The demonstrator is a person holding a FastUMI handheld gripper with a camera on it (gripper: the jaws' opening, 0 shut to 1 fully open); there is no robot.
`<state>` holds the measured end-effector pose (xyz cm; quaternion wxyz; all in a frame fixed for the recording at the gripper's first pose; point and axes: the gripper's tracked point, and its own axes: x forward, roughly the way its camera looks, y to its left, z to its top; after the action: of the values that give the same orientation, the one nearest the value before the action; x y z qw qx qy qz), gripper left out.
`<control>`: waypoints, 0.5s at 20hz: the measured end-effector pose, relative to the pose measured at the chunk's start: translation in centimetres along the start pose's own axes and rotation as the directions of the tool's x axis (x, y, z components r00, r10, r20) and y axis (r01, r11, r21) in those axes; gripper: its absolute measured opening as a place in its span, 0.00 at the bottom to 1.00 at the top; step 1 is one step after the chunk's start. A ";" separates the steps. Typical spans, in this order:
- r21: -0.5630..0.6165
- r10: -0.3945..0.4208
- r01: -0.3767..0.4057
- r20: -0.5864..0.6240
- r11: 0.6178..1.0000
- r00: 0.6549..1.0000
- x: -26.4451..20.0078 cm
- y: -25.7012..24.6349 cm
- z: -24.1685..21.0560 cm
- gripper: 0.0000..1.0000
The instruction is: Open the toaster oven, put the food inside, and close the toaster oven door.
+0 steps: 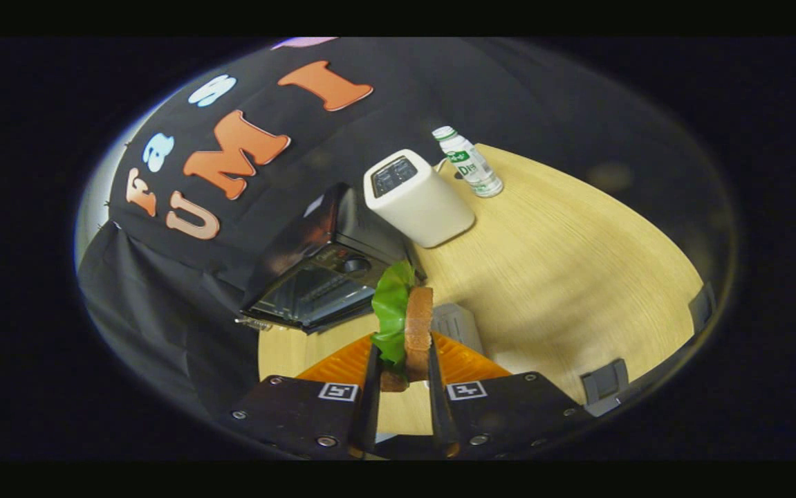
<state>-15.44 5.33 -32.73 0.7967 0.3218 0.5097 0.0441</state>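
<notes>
Sandwich (417,325) sits clamped upright in the gripper (403,377), just short of the toaster oven (315,277); soft and loose-layered, probably best pinched gently across the bread faces.

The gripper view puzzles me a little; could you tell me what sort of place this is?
Probably a mock kitchen counter in a recording booth: a black toaster oven, a white toaster and a small bottle stand on a light wooden table. The gripper holds a sandwich between its fingers.

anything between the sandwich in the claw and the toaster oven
Nothing visible. The claw is shut on the sandwich, and the toaster oven lies just beyond it. The white toaster stands off to the side.
</notes>
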 end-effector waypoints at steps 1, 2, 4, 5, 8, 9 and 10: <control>0.013 0.027 -0.028 0.008 1.000 1.000 0.1 1.0 0.0 0.32; 0.033 0.057 -0.057 0.010 0.998 0.998 0.2 2.1 -0.1 0.32; 0.085 0.120 -0.121 0.011 0.989 0.993 0.9 4.5 -0.6 0.32; 0.106 0.149 -0.148 0.004 0.983 0.989 1.5 5.6 -1.1 0.32; 0.137 0.210 -0.206 -0.014 0.969 0.978 4.0 8.7 -2.7 0.32; 0.153 0.227 -0.221 -0.022 0.963 0.974 5.0 9.7 -3.2 0.32; 0.172 0.244 -0.236 -0.026 0.956 0.970 5.9 10.5 -3.6 0.32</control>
<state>-12.94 17.64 -32.49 0.7435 0.4459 0.4873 0.1047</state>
